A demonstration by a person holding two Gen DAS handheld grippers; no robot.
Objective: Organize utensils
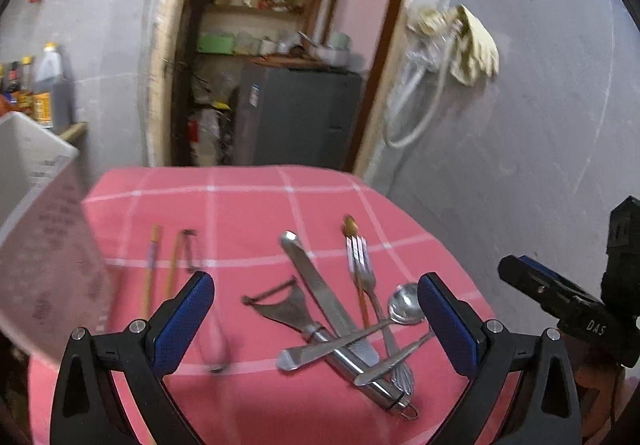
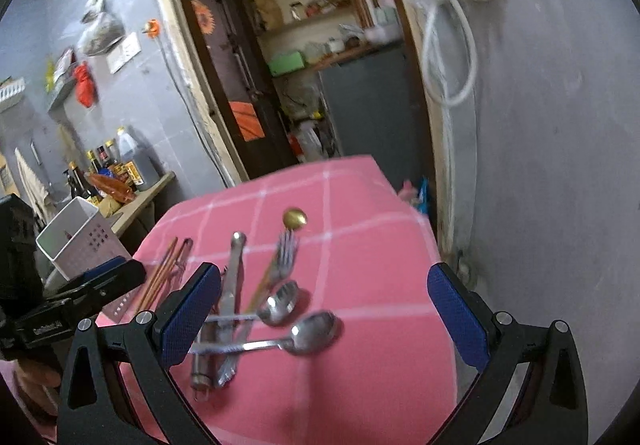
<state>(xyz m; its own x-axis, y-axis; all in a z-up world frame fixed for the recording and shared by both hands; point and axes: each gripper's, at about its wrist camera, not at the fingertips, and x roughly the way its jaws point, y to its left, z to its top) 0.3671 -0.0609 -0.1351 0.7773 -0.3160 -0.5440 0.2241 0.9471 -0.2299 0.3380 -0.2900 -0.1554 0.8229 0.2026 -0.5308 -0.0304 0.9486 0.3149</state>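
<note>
Utensils (image 1: pixel 340 329) lie heaped on the pink cloth (image 1: pixel 240 213) beneath both tongs, left (image 1: pixel 314 309) and right (image 2: pixel 324 309), spread wide, empty.

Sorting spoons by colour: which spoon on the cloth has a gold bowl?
The gold spoon lying farthest away, its bowl just beyond the fork tines; the two nearer spoons are silver.

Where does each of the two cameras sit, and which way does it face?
Left wrist: on the left gripper, facing forward and down over the pink tablecloth; its own fingers and the right gripper show.
Right wrist: on the right gripper, facing likewise; its fingers and the left gripper show.
Shared: the knife, the fork, the doorway.
</note>
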